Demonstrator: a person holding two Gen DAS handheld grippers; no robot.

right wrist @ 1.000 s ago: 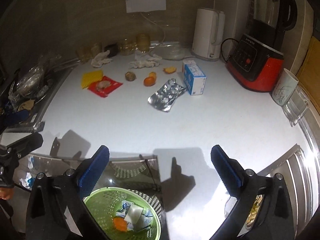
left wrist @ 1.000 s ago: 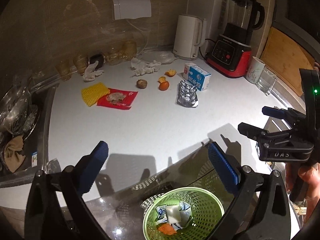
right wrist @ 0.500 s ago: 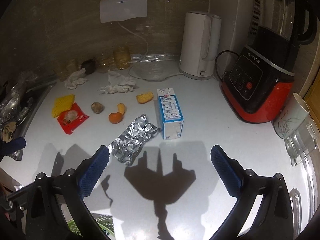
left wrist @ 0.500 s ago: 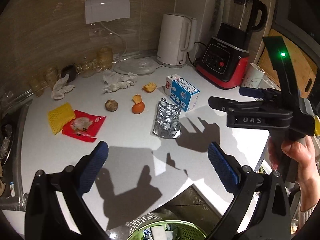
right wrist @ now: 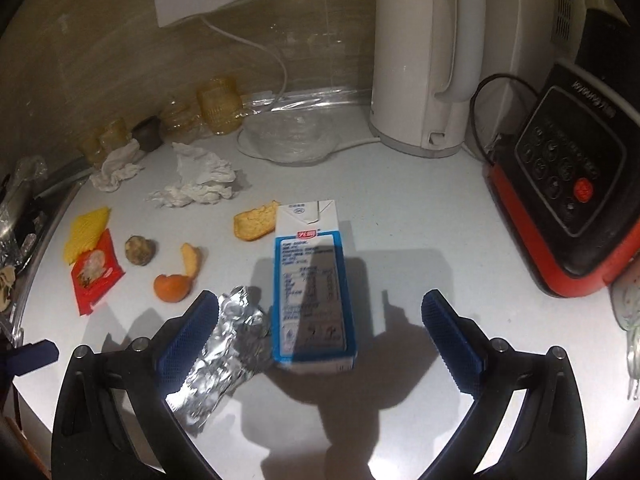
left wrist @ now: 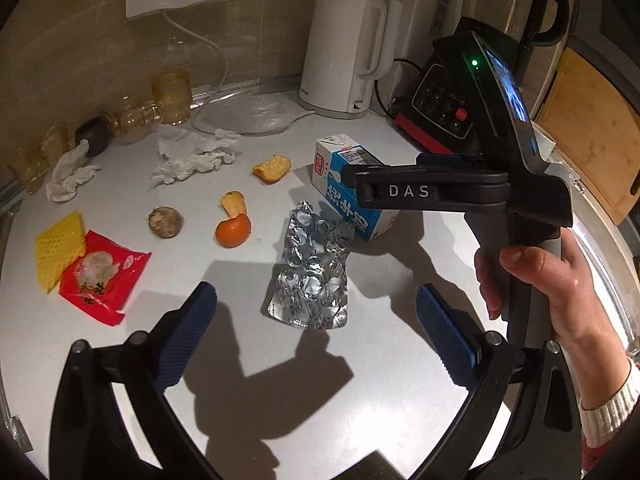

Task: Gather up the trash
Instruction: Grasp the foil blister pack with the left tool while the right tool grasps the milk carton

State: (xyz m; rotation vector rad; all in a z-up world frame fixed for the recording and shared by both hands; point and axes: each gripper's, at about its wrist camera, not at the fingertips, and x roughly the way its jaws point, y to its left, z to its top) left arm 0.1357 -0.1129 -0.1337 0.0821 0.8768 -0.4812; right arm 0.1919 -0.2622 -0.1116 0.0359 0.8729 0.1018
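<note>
Countertop (left wrist: 248,360): right hand (left wrist: 556,280) (left view only)

Both tongs nearer milk carton (right wrist: 313,292).

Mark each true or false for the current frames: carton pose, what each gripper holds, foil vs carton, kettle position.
1. The milk carton stands upright. False: it lies on its side on the counter.
2. The right gripper is open and empty. True.
3. The foil wrapper lies beside the carton. True.
4. The left gripper holds the orange. False: its jaws are open, holding nothing.
5. The white kettle stands at the back wall. True.
</note>
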